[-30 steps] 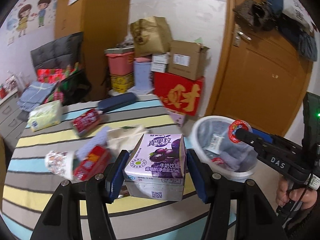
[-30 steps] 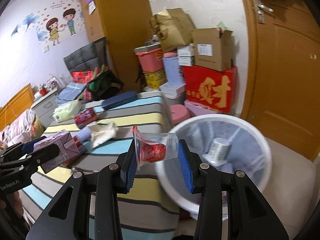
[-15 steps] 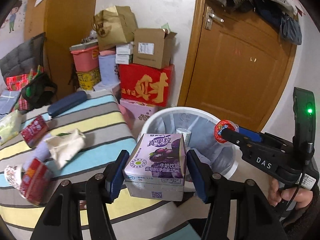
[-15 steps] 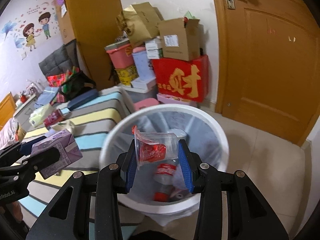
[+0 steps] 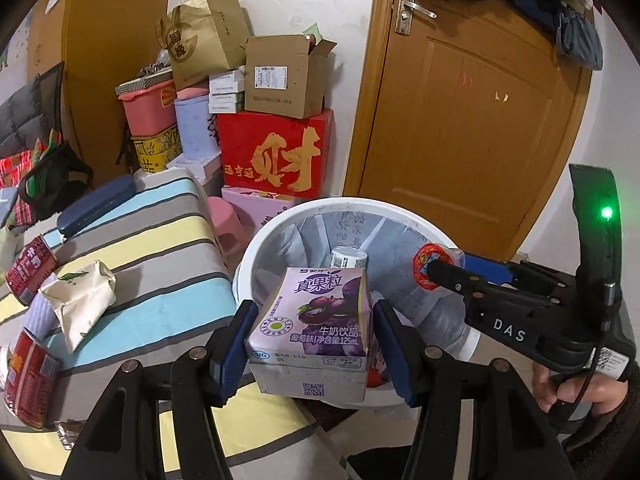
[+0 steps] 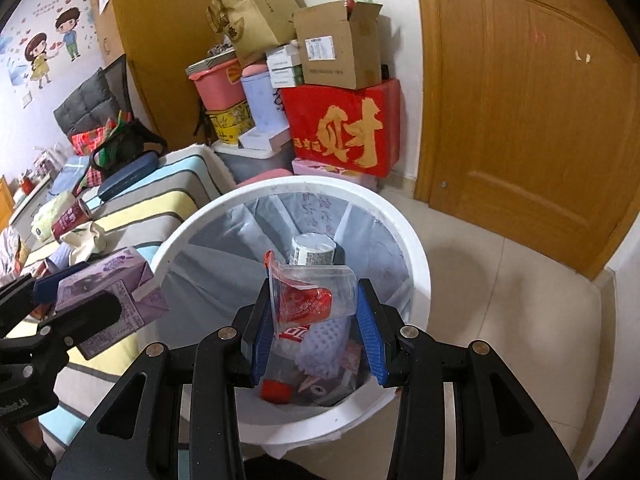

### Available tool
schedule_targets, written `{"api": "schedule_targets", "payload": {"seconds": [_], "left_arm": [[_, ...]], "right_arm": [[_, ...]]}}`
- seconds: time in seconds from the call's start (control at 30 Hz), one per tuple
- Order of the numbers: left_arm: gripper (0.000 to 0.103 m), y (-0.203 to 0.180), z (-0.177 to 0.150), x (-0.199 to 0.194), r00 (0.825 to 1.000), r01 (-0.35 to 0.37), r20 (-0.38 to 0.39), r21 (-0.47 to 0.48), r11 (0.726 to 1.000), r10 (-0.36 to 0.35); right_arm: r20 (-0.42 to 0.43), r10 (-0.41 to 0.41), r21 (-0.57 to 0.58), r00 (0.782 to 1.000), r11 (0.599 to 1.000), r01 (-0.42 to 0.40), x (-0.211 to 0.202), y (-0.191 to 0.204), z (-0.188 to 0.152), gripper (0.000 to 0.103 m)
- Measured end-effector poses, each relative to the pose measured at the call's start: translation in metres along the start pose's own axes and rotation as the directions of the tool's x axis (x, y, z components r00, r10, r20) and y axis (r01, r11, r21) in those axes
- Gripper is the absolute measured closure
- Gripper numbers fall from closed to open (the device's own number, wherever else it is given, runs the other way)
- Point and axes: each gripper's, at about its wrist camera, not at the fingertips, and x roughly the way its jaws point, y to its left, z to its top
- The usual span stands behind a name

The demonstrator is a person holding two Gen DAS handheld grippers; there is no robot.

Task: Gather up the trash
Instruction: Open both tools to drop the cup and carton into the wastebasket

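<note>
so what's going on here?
A person with a gripper in each hand is clearing trash off the striped bed into a white bin. The left gripper grips a purple milk carton at the bin's rim. The right gripper grips a clear cup with a red wrapper inside, over the bin's opening. Neither has been dropped yet. More trash lies on the bed.

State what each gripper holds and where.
Left gripper: purple drink carton, clamped by its two sides. Right gripper: clear plastic cup, squeezed across its wall.
</note>
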Motion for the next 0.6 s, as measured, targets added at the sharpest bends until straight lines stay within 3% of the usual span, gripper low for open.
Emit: {"api": "schedule_targets", "payload": {"seconds": [0.1,0.17,0.23,0.6], "left_arm": [[0.043,0.0,0.001,0.001,1.0,0.005,0.0,0.001,1.0,-0.005],[0.038,0.0,0.0,0.001,1.0,0.008,0.005,0.002,1.0,-0.008],[0.034,0.001,0.0,-0.001,1.0,0.005,0.01,-0.004,1.0,-0.005],[0.034,0.013,-0.003,-0.025,0.999,-0.023,0.041,-0.037,0.999,0.025]], "right_arm": [[-0.01,-0.006,-0.005,1.0,1.0,0.006,0.004,-0.003,0.0,0.062],[-0.013,-0.003,-0.005,1.0,1.0,0.003,0.004,-0.005,0.0,0.059],[-0.018,-0.009,-0.004,1.0,1.0,0.009,0.005,-0.005,0.001,0.041],[0.008,-0.009,-0.002,1.0,1.0,0.009,-0.002,0.003,-0.001,0.04]]}}
